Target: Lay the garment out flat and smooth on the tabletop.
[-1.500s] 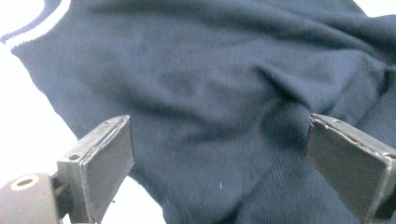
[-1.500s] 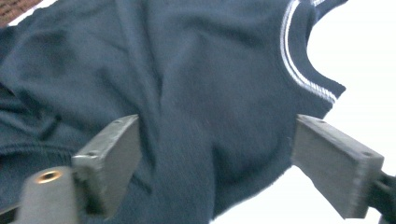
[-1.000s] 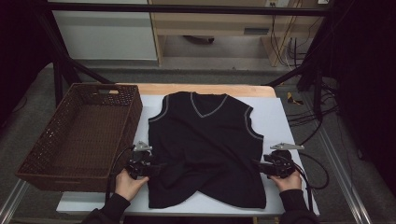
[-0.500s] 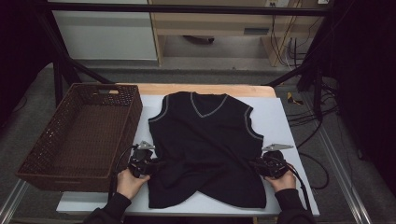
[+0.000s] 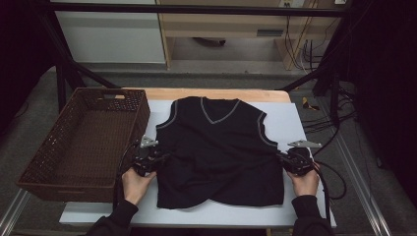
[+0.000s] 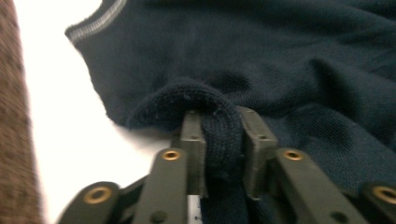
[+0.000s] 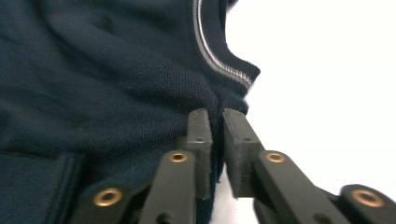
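A dark navy sleeveless V-neck vest (image 5: pixel 221 142) with grey trim lies flat on the white table (image 5: pixel 305 118), collar away from me, its lower part creased into a fold. My left gripper (image 5: pixel 156 158) is at the vest's left side. In the left gripper view, the left gripper (image 6: pixel 219 116) is shut on a rolled fold of the vest (image 6: pixel 280 56). At the vest's right side is my right gripper (image 5: pixel 284 160). In the right gripper view, the right gripper (image 7: pixel 217 116) is shut on the side edge of the vest (image 7: pixel 93 70), just below the trimmed armhole.
A brown woven basket (image 5: pixel 142 113) stands on the table's left part, close to my left gripper, and its wall (image 6: pixel 14 140) borders the left gripper view. Cables hang off the table's right side (image 5: pixel 334 123). Bare white table surrounds the vest.
Both grippers have moved a little away from the person, still shut on the vest's sides. The vest's lower edge has drawn up with them.
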